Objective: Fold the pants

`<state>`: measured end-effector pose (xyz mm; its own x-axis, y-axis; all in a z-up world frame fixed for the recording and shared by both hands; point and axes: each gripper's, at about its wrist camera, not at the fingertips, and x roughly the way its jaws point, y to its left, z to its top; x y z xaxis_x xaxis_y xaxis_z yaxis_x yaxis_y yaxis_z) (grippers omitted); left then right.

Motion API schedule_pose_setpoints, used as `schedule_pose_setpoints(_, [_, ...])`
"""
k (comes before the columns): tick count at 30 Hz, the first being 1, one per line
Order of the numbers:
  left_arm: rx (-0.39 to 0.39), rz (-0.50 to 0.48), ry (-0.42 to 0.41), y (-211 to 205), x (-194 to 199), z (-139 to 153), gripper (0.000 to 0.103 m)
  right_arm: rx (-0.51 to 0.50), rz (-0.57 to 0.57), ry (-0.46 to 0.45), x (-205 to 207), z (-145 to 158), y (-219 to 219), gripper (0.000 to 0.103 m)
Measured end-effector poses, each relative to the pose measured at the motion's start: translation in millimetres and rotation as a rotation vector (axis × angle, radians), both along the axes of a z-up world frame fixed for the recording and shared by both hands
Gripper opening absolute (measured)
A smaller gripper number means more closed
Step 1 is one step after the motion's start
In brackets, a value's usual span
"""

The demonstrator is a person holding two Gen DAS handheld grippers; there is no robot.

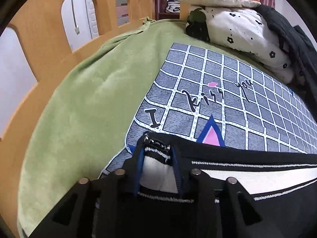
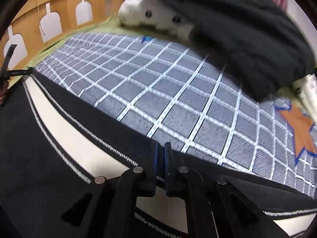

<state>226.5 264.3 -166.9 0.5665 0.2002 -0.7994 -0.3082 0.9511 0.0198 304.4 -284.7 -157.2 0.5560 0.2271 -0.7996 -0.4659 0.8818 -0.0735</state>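
Left gripper [image 1: 156,148] is clamped on a bunched corner of the pants [image 1: 247,175], the black cloth and its white side stripe pinched between the blue-edged fingers [image 1: 138,156]. To its left lies a wide stretch of bare green sheet [image 1: 79,109] running to the wooden bed rail [image 1: 45,45]. Ahead of the gripper a gray checked blanket [image 1: 227,91] lies flat and uncovered; beyond it, at the far end of the bed, sit a white flowered pillow [image 1: 243,33] and a dark garment [image 1: 287,35]. The top edge of the pants runs straight off to the gripper's right, lying on the blanket.

Right gripper [image 2: 160,152] has its fingers together, nipping the black edge of the pants [image 2: 65,130]; the cloth between them is thin. The pants spread away to its left, stripe uppermost. Ahead and to the right the blanket [image 2: 178,91] is open as far as the dark garment [image 2: 237,29], which overhangs the blanket's far edge.
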Motion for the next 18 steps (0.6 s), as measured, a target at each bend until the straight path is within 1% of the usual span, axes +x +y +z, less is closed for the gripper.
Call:
schedule_pose_setpoints(1, [0.006, 0.007, 0.013, -1.4, -1.6, 2.6, 0.049, 0.024, -0.011, 0.009, -2.6, 6.5, -4.8, 0.015])
schedule_pose_setpoints(2, [0.014, 0.011, 0.013, -2.9, -5.9, 6.5, 0.058, 0.055, -0.01, 0.008, -7.9, 16.0, -13.4, 0.021])
schedule_pose_setpoints(3, [0.019, 0.008, 0.003, -2.5, -10.4, 9.9, 0.06, 0.058, -0.007, -0.004, -10.7, 23.5, -21.0, 0.032])
schedule_pose_setpoints(4, [0.031, -0.002, -0.016, -4.2, -17.6, 14.8, 0.06, 0.036, -0.017, -0.027, -15.3, 31.4, -32.3, 0.052])
schedule_pose_setpoints(5, [0.045, -0.012, -0.03, -6.0, -24.9, 18.8, 0.062, 0.015, -0.028, -0.044, -18.5, 36.1, -42.1, 0.061])
schedule_pose_setpoints(6, [0.051, -0.018, -0.039, -8.1, -29.3, 20.4, 0.065, -0.008, -0.045, -0.061, -20.4, 40.8, -56.0, 0.067])
schedule_pose_setpoints(8, [0.045, -0.043, -0.079, -14.7, -41.5, 22.4, 0.071, -0.043, -0.094, -0.057, -19.9, 44.4, -85.1, 0.067])
schedule_pose_setpoints(9, [0.039, -0.054, -0.084, -13.2, -43.6, 22.1, 0.072, -0.051, -0.117, -0.038, -16.6, 43.4, -101.0, 0.067])
schedule_pose_setpoints(11, [0.038, -0.058, -0.07, -18.0, -43.8, 15.8, 0.072, -0.066, -0.135, 0.007, -11.9, 35.1, -123.9, 0.067])
schedule_pose_setpoints(12, [0.032, -0.054, -0.064, -19.3, -43.9, 14.1, 0.072, -0.073, -0.132, 0.025, -8.9, 30.8, -129.3, 0.067])
schedule_pose_setpoints(14, [-0.013, -0.053, -0.049, -19.9, -40.3, 8.1, 0.072, -0.083, -0.103, 0.059, -2.5, 20.6, -133.4, 0.068])
schedule_pose_setpoints(15, [-0.021, -0.048, -0.043, -20.7, -39.6, 7.3, 0.072, -0.102, -0.077, 0.064, -1.5, 16.3, -129.6, 0.069])
schedule_pose_setpoints(16, [-0.022, -0.038, -0.043, -20.4, -38.4, 7.5, 0.072, -0.147, -0.043, 0.056, 0.6, 11.6, -122.9, 0.069])
schedule_pose_setpoints(17, [-0.027, -0.036, -0.048, -19.6, -37.6, 8.7, 0.072, -0.176, -0.015, 0.046, 0.7, 9.4, -116.6, 0.062])
schedule_pose_setpoints(18, [-0.032, -0.034, -0.051, -19.4, -37.4, 9.3, 0.072, -0.189, 0.017, 0.048, -0.4, 7.9, -110.8, 0.039])
